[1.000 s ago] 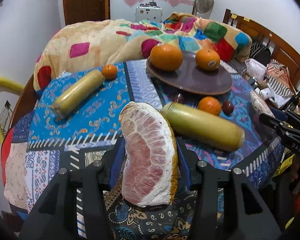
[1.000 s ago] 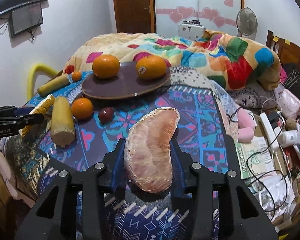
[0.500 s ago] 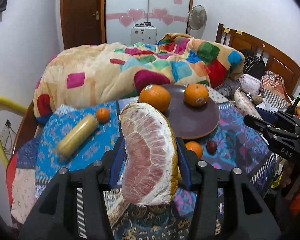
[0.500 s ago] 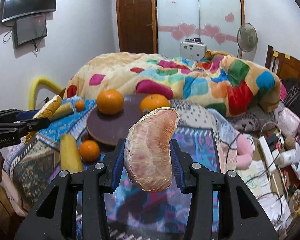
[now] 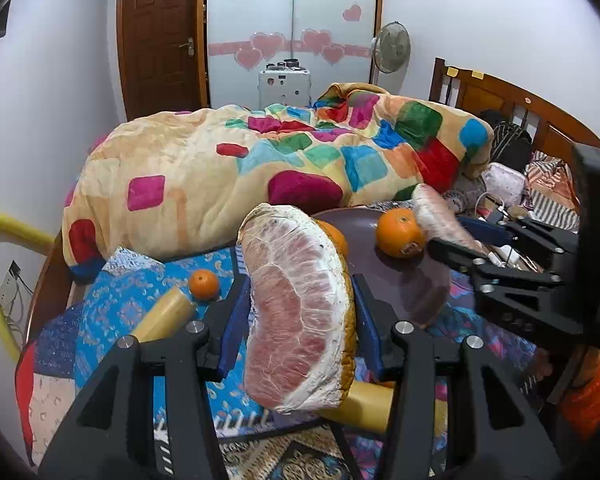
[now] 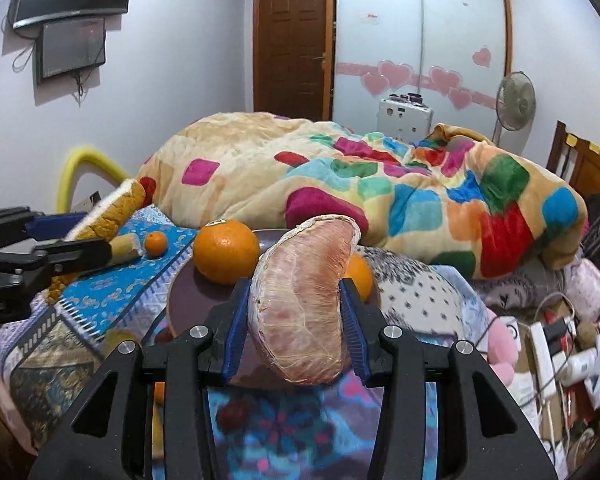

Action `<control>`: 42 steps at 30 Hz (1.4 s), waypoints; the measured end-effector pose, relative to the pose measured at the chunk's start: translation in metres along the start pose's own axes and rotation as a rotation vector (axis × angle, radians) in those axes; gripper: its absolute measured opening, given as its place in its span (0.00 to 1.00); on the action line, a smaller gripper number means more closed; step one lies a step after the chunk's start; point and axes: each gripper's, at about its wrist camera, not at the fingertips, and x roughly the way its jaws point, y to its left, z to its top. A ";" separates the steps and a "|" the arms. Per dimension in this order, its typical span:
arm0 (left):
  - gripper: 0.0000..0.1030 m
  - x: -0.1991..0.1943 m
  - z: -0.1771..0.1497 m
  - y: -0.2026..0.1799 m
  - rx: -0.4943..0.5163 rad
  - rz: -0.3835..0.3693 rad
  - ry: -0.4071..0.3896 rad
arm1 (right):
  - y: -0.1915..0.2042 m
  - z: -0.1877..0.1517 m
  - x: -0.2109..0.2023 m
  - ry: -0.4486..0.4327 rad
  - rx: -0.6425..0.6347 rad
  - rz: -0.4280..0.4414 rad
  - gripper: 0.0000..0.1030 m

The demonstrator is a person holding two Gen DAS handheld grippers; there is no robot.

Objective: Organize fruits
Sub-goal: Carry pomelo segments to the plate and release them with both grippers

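Note:
My left gripper (image 5: pixel 296 300) is shut on a pink pomelo segment (image 5: pixel 296 304), held above the patterned cloth near the brown plate (image 5: pixel 404 280). My right gripper (image 6: pixel 296 304) is shut on a second pomelo segment (image 6: pixel 304 304), held over the plate's near rim (image 6: pixel 188 296). Two large oranges rest on the plate (image 6: pixel 226 252) (image 5: pixel 400 233). A small orange (image 5: pixel 204 285) and a yellow cylinder fruit (image 5: pixel 164 318) lie on the cloth at left. The right gripper shows in the left wrist view (image 5: pixel 452 236), the left one in the right wrist view (image 6: pixel 96 232).
A second yellow cylinder (image 5: pixel 364 404) lies under my left gripper. A dark red small fruit (image 6: pixel 232 416) and another small orange (image 6: pixel 159 390) lie near the plate. A colourful quilt (image 5: pixel 260 168) is heaped behind. Clutter and cables (image 6: pixel 560 344) lie to the right.
Both grippers have risen and moved forward toward the plate with their pomelo segments. The right gripper has come closer to the left one.

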 end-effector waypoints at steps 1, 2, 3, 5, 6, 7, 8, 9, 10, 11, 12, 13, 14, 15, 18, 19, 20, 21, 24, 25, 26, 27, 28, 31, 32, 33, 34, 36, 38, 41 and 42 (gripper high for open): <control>0.48 0.002 0.002 0.002 -0.001 0.002 -0.001 | 0.000 0.001 0.004 0.005 -0.003 0.003 0.39; 0.48 0.003 0.003 0.003 0.000 0.004 -0.001 | 0.002 0.003 0.011 0.016 -0.008 0.009 0.39; 0.48 0.005 0.005 0.003 0.001 0.006 -0.001 | 0.002 0.005 0.016 0.024 -0.011 0.013 0.39; 0.48 0.008 0.007 0.004 0.007 0.013 -0.002 | 0.004 0.007 0.029 0.050 -0.020 0.031 0.39; 0.48 0.010 0.007 0.003 0.010 0.016 -0.002 | 0.005 0.008 0.033 0.061 -0.024 0.040 0.39; 0.48 0.011 0.008 0.004 0.010 0.016 -0.002 | 0.007 0.009 0.038 0.076 -0.029 0.051 0.40; 0.48 0.012 0.008 0.003 0.009 0.014 -0.001 | 0.009 0.010 0.045 0.097 -0.038 0.061 0.40; 0.48 0.014 0.008 0.003 0.005 0.011 0.001 | 0.011 0.010 0.048 0.107 -0.044 0.057 0.40; 0.48 0.015 0.008 0.003 0.005 0.008 0.003 | 0.012 0.010 0.049 0.111 -0.051 0.050 0.42; 0.48 0.016 0.008 0.002 0.004 0.006 0.005 | 0.014 0.011 0.049 0.111 -0.060 0.034 0.44; 0.48 0.017 0.007 0.000 0.007 0.004 0.008 | 0.014 0.011 0.048 0.104 -0.063 0.027 0.49; 0.48 0.018 0.007 -0.001 0.010 0.003 0.009 | 0.014 0.011 0.045 0.095 -0.065 0.025 0.53; 0.48 0.019 0.007 -0.003 0.012 0.002 0.011 | 0.012 0.010 0.039 0.083 -0.063 0.025 0.53; 0.48 0.020 0.007 -0.005 0.014 -0.003 0.014 | 0.011 0.010 0.036 0.079 -0.062 0.026 0.53; 0.48 0.023 0.009 -0.012 0.017 -0.017 0.017 | 0.003 0.007 0.021 0.067 -0.051 0.015 0.53; 0.48 0.024 0.010 -0.016 0.019 -0.022 0.017 | -0.001 0.007 0.017 0.064 -0.045 0.013 0.53; 0.48 0.025 0.011 -0.019 0.020 -0.026 0.017 | -0.003 0.006 0.014 0.061 -0.039 0.012 0.53; 0.48 0.028 0.012 -0.023 0.021 -0.032 0.020 | -0.006 0.006 0.011 0.057 -0.034 0.009 0.53; 0.48 0.037 0.016 -0.033 0.029 -0.044 0.030 | -0.021 0.002 -0.002 0.043 -0.010 -0.006 0.53; 0.48 0.039 0.017 -0.036 0.034 -0.045 0.032 | -0.025 0.000 -0.004 0.040 -0.002 -0.011 0.53; 0.48 0.043 0.018 -0.041 0.040 -0.046 0.036 | -0.028 0.000 -0.005 0.040 0.003 -0.014 0.53; 0.48 0.047 0.020 -0.045 0.046 -0.049 0.041 | -0.033 -0.002 -0.007 0.039 0.011 -0.017 0.53; 0.48 0.051 0.022 -0.049 0.050 -0.052 0.045 | -0.037 -0.003 -0.008 0.037 0.018 -0.020 0.53; 0.48 0.061 0.027 -0.060 0.060 -0.046 0.052 | -0.044 -0.005 -0.011 0.030 0.025 -0.030 0.53; 0.49 0.066 0.030 -0.063 0.060 -0.035 0.059 | -0.046 -0.006 -0.012 0.027 0.025 -0.033 0.53; 0.49 0.071 0.031 -0.064 0.055 -0.030 0.075 | -0.047 -0.007 -0.013 0.024 0.025 -0.033 0.53; 0.49 0.074 0.033 -0.065 0.048 -0.031 0.080 | -0.049 -0.007 -0.015 0.022 0.025 -0.031 0.53; 0.52 0.077 0.035 -0.065 0.032 -0.039 0.081 | -0.051 -0.008 -0.017 0.018 0.024 -0.027 0.53; 0.56 0.076 0.034 -0.063 0.017 -0.039 0.077 | -0.052 -0.009 -0.018 0.014 0.024 -0.023 0.53; 0.56 0.071 0.030 -0.058 0.023 -0.030 0.078 | -0.052 -0.012 -0.020 0.014 0.031 -0.012 0.53; 0.56 0.069 0.027 -0.055 0.025 -0.026 0.078 | -0.052 -0.013 -0.020 0.013 0.032 -0.011 0.53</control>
